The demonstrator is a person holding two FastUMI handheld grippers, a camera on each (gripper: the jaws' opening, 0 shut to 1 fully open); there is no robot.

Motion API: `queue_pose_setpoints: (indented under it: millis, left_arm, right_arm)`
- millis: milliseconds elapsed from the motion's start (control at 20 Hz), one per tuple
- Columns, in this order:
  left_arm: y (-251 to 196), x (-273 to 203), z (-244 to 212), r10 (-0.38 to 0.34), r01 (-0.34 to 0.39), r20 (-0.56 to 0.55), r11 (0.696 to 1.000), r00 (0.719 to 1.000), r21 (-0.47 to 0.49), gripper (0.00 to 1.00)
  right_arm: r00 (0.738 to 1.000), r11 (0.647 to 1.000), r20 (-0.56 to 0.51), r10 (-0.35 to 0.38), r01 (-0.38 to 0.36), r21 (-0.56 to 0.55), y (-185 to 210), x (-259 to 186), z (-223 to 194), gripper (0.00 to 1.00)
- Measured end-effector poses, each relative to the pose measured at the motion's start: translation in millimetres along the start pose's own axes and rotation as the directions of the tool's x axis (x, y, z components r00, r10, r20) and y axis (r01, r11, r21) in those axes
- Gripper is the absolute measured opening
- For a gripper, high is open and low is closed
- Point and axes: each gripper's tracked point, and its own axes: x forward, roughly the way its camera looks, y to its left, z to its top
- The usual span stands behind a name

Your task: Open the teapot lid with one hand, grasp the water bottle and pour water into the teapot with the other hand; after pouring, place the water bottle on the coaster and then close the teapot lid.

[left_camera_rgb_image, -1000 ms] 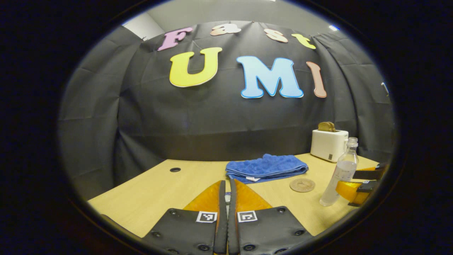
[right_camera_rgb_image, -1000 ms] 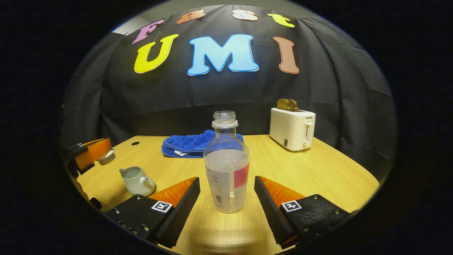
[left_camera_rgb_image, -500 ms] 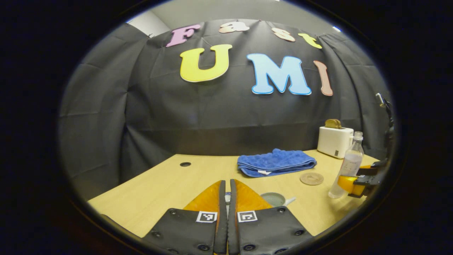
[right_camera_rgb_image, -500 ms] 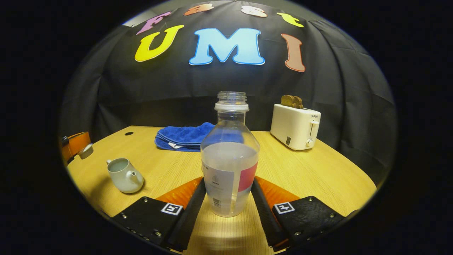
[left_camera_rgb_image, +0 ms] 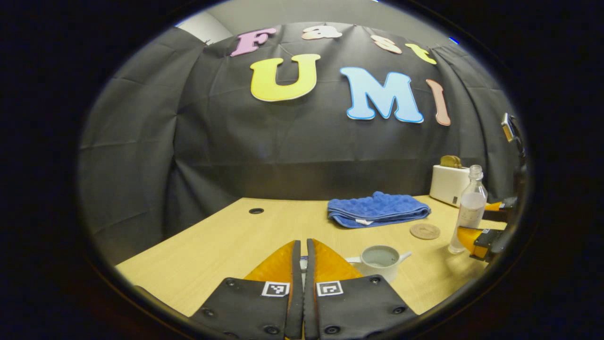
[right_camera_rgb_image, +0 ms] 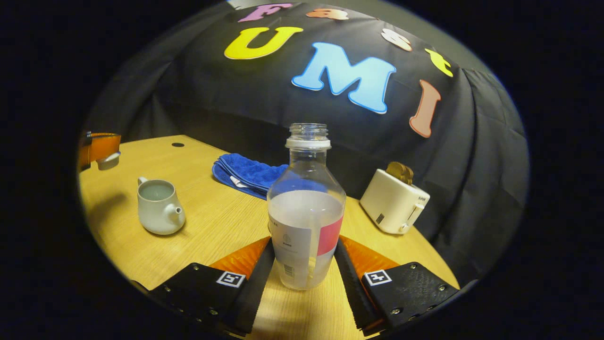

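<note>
My right gripper [right_camera_rgb_image: 303, 242] is shut on a clear, uncapped water bottle [right_camera_rgb_image: 306, 212] about half full, both fingers pressing its lower body. The bottle also stands far right in the left gripper view [left_camera_rgb_image: 468, 212], with the right gripper [left_camera_rgb_image: 481, 233] at its base. A pale teapot [right_camera_rgb_image: 158, 208] sits open on the table [right_camera_rgb_image: 212, 226], with liquid inside; its open mouth [left_camera_rgb_image: 380, 257] lies just right of my left fingers. My left gripper [left_camera_rgb_image: 302, 243] is shut on the small teapot lid [right_camera_rgb_image: 108, 161], held up left of the pot. A round brown coaster [left_camera_rgb_image: 424, 231] lies between teapot and bottle.
A folded blue towel [left_camera_rgb_image: 377, 210] lies at the back of the wooden table, with a white toaster [left_camera_rgb_image: 448, 184] holding bread to its right. A cable hole [left_camera_rgb_image: 256, 210] is at the back left. The black cloth wall closes in behind.
My right gripper closed on the bottle, and its view has since tilted. My left gripper drew away from the teapot with the lid, bringing the open pot into its view.
</note>
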Motion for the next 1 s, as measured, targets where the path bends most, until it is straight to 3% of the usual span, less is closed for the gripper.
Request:
queue_pose_setpoints:
  millis: [200, 500, 1000]
  left_arm:
    - [16.2, -2.4, -2.3, 0.018, -0.018, 0.001, 1.0, 1.0, 0.004, 0.06]
    - [35.4, -2.3, -10.0, 0.037, -0.037, -0.011, 0.999, 0.999, -0.004, 0.07]
    - [55.8, -2.4, -25.4, 0.056, -0.057, -0.036, 0.998, 0.998, -0.027, 0.07]
  right_arm:
    - [0.994, 0.97, 0.083, -0.067, 0.085, -0.23, -5.2, 2.3, 28.8, 0.77]
    - [0.986, 0.886, 0.153, -0.072, 0.133, -0.444, 11.4, 11.4, 52.7, 0.76]
    - [0.969, 0.676, 0.233, -0.078, 0.223, -0.702, 38.2, 15.5, 63.4, 0.76]
